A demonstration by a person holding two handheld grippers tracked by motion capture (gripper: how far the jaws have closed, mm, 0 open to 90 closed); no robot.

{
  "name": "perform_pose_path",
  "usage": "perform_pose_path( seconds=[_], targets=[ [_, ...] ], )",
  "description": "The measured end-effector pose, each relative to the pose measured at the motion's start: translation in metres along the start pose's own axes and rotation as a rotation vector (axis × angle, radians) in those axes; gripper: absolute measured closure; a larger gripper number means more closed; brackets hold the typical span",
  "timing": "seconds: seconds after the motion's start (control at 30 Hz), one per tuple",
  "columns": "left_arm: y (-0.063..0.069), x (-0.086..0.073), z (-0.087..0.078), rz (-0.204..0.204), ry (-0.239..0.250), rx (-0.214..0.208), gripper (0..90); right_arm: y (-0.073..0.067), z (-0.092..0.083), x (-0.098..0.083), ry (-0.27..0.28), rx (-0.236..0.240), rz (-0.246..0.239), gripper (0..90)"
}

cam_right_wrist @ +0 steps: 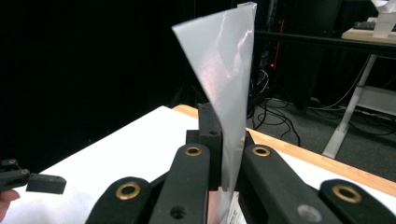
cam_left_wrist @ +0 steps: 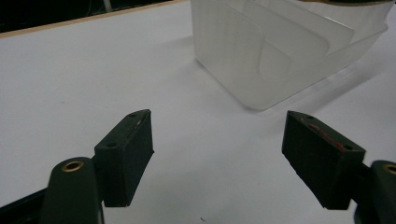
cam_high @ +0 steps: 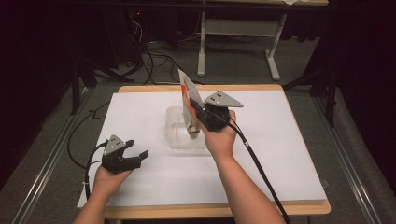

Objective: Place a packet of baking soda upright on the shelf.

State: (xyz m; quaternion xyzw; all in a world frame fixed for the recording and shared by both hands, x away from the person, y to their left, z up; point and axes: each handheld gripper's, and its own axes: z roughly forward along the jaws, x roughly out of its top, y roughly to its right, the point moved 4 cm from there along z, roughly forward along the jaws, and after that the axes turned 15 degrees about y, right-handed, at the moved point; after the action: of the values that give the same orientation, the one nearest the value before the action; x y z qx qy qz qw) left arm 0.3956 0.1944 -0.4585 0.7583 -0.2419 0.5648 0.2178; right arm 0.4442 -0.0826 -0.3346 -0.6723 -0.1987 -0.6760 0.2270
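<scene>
Pouch point(cam_high: 190, 100) sat clamped in the right gripper point(cam_high: 200, 122), jaws shut flat on its lower part, the rest standing tall above them. Directly under the gripper waited the clear tub point(cam_high: 173, 126). Thin, glossy film, light as anything, it bowed and curled in the right gripper view point(cam_right_wrist: 229, 70), so a grip low down near an edge looked safest; slippery too, I'd judge. Orange print showed on one face, but no words were readable. Left gripper point(cam_high: 135, 156) rested wide and empty, the tub point(cam_left_wrist: 280, 51) just ahead of its jaws.
</scene>
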Motion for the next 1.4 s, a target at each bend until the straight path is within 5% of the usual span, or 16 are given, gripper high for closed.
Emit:
perform_pose_path(
  seconds=[0.37,1.4],
  targets=[
    [0.001,0.0,-0.001,0.001,0.0,-0.003,25.1,-0.004,0.024,-0.014,-0.03,-0.013,0.009,90.0],
    [0.004,0.001,-0.001,0.002,0.006,-0.013,25.3,-0.004,0.044,-0.054,-0.085,-0.023,0.006,90.0]
  ],
)
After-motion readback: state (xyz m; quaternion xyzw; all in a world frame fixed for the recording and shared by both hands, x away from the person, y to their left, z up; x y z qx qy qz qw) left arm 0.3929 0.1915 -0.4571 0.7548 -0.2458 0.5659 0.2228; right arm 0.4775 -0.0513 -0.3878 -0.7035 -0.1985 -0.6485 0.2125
